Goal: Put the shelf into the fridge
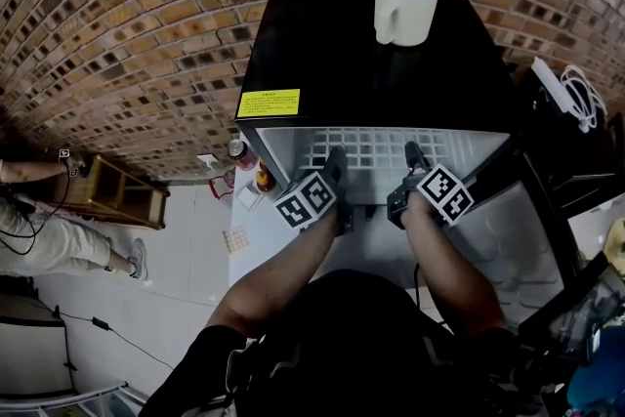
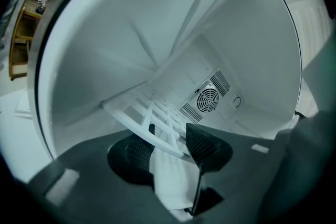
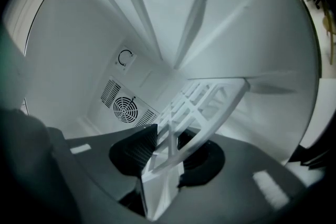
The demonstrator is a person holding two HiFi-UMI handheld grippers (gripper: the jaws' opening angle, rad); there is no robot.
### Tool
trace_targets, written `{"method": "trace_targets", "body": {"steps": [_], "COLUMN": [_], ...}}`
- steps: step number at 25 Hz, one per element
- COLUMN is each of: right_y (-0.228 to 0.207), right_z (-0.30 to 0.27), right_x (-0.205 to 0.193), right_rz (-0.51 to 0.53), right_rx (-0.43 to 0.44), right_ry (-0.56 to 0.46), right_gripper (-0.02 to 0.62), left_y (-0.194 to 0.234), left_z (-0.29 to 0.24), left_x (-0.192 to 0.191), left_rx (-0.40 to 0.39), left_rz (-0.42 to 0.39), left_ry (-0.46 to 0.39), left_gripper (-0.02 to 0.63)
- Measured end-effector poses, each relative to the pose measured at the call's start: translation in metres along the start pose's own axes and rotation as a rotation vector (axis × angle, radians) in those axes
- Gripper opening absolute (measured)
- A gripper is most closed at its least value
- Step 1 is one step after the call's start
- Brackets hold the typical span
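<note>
The white grid shelf (image 1: 376, 151) lies level inside the open black fridge (image 1: 371, 63), with its front edge toward me. My left gripper (image 1: 337, 163) and right gripper (image 1: 415, 159) reach into the opening side by side at that edge. In the left gripper view the shelf (image 2: 152, 113) has its front rail running between the wide-apart jaws of the gripper (image 2: 168, 147), with a gap at the pads. The right gripper view also has the shelf (image 3: 205, 102) with its rail between the jaws of the gripper (image 3: 168, 152), which stand apart around it.
A white jug (image 1: 405, 5) stands on the fridge top. The fridge door (image 1: 522, 229) hangs open at the right. Two bottles (image 1: 252, 166) and a wooden stand (image 1: 117, 190) sit on the floor left of the fridge. A person's legs (image 1: 49, 244) show far left. A fan grille (image 2: 208, 98) marks the back wall.
</note>
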State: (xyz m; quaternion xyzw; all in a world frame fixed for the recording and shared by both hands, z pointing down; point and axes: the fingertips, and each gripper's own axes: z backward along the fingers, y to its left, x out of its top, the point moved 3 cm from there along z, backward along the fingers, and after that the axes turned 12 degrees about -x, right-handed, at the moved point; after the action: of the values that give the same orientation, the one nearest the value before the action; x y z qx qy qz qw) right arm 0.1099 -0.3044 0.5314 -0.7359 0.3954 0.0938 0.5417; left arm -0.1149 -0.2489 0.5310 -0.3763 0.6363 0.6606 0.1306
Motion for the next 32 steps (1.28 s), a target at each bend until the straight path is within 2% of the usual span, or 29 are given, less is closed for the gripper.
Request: {"method": "trace_targets", "body": {"steps": [10, 14, 16, 17, 18, 20, 23, 26, 29, 32], "right_y": [-0.002, -0.005, -0.006, -0.007, -0.008, -0.008, -0.003, 0.007, 0.017, 0.029], "right_z": [0.023, 0.034, 0.041, 0.045, 0.051, 0.06, 0.074, 0.092, 0.114, 0.134], "right_x": [-0.008, -0.009, -0.012, -0.014, -0.016, -0.022, -0.033, -0.051, -0.063, -0.067], "right_rz": [0.079, 0.106, 0.096, 0.092, 0.092, 0.101, 0.127, 0.204, 0.286, 0.391], "right_rx": [0.036, 0.047, 0.049, 0.05, 0.052, 0.056, 0.071, 0.095, 0.131, 0.146], "right_ry": [-0.023, -0.028, -0.026, -0.025, -0.026, -0.025, -0.013, 0.015, 0.015, 0.0], "right_gripper": [0.152, 0.172, 0.165, 0.151, 0.136, 0.11, 0.109, 0.086, 0.048, 0.038], "left_y": [-0.008, -0.015, -0.015, -0.015, -0.016, -0.025, -0.039, -0.05, -0.058, -0.061], "left_z": [0.019, 0.032, 0.04, 0.045, 0.05, 0.056, 0.069, 0.089, 0.109, 0.127], "left_x": [0.0, -0.006, -0.008, -0.007, -0.005, -0.003, -0.005, -0.008, -0.004, 0.004], "left_rx": [-0.026, -0.059, -0.046, -0.04, -0.051, -0.127, -0.229, -0.307, -0.367, -0.391], "left_rz": [-0.057, -0.121, -0.199, -0.24, -0.27, -0.307, -0.353, -0.425, -0.498, -0.542], "left_ry": [0.012, 0.057, 0.095, 0.102, 0.101, 0.105, 0.13, 0.162, 0.177, 0.164], "left_gripper": [0.184, 0.175, 0.104, 0.023, -0.007, -0.007, -0.008, -0.008, -0.008, -0.008]}}
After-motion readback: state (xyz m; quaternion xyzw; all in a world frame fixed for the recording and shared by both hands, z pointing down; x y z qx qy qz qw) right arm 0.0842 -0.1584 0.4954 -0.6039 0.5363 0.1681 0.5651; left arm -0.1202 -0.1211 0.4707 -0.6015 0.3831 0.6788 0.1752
